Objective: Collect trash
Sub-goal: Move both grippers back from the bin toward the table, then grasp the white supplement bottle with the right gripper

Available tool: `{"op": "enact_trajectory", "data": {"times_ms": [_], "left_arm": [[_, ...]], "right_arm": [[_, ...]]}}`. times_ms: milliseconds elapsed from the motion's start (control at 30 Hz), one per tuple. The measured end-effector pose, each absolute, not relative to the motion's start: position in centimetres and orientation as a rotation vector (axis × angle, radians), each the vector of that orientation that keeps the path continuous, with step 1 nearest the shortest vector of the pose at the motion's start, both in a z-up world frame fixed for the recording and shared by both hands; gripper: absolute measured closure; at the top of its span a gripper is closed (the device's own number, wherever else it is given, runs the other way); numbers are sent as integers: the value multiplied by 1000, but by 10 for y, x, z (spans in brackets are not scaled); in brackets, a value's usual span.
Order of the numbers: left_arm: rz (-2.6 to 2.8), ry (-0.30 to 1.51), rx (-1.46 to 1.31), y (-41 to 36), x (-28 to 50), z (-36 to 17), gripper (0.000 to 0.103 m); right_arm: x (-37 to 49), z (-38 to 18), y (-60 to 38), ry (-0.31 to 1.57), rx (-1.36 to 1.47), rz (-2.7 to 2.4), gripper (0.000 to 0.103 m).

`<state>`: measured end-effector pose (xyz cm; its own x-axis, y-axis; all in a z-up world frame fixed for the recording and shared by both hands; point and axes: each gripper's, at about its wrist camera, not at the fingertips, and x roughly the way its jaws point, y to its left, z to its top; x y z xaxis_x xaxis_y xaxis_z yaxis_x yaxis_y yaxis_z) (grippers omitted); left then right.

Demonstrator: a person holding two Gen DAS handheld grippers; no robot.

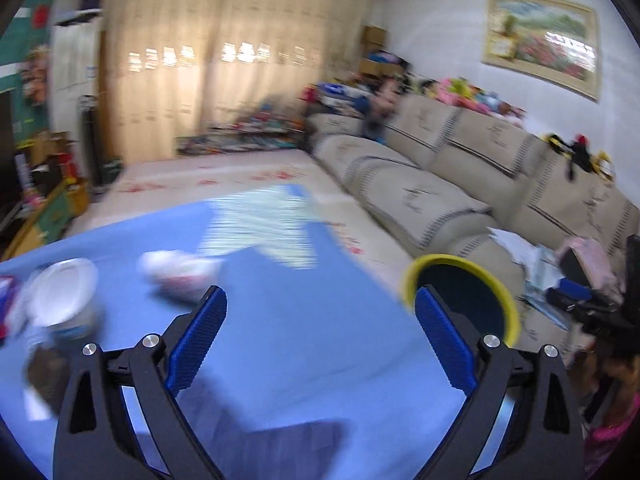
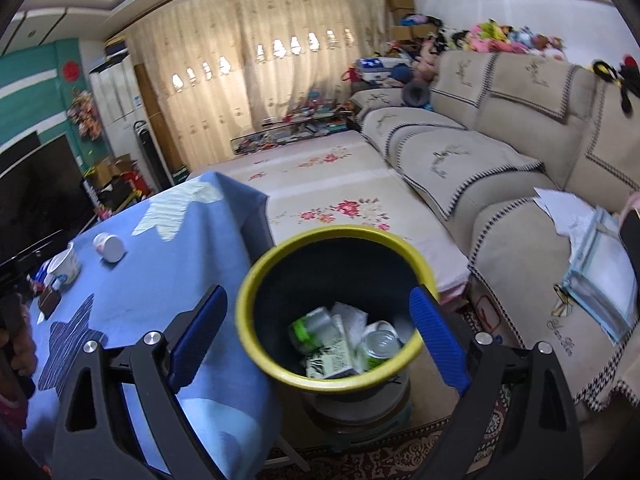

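Note:
A black bin with a yellow rim [image 2: 340, 232] stands beside the blue-clothed table [image 2: 224, 240]. It holds a green-labelled bottle [image 2: 316, 326], a clear cup [image 2: 380, 344] and a paper carton [image 2: 332, 356]. My right gripper [image 2: 319, 292] hangs open above the bin's mouth with nothing between its fingers. My left gripper [image 1: 320, 296] is open and empty above the table [image 1: 300, 320], with the bin [image 1: 460, 300] just past its right finger. On the table stand a white cup [image 1: 64, 292] [image 2: 66, 266] and a small white jar [image 1: 176, 272] [image 2: 108, 246] on its side. The left wrist view is blurred.
A beige sofa [image 2: 500, 152] with papers [image 2: 568, 208] on it runs along the right. A flowered floor mat [image 2: 340, 184] lies beyond the bin. A television [image 2: 36, 188] stands at the left. A dark flat thing [image 2: 50, 300] lies near the cup. A person's hand [image 2: 16, 344] shows at the left edge.

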<state>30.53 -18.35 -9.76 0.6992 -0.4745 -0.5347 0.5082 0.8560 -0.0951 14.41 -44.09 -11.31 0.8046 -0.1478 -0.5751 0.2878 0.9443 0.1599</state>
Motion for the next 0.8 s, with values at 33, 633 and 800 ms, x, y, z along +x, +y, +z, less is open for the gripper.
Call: {"op": "enact_trajectory", "data": {"times_ms": [33,633,800], "left_arm": [[-505,565,63,-163,305,-99,8],[-172,438,-138,58,308,-123,6],[-158,429,-131,41,310,-123,6]], "right_arm": [[148,-111,-434,595,236,-224,15],[330,-113,-235,733,-45,347,15],[390,-132,-193,770,-136,413,15]]}}
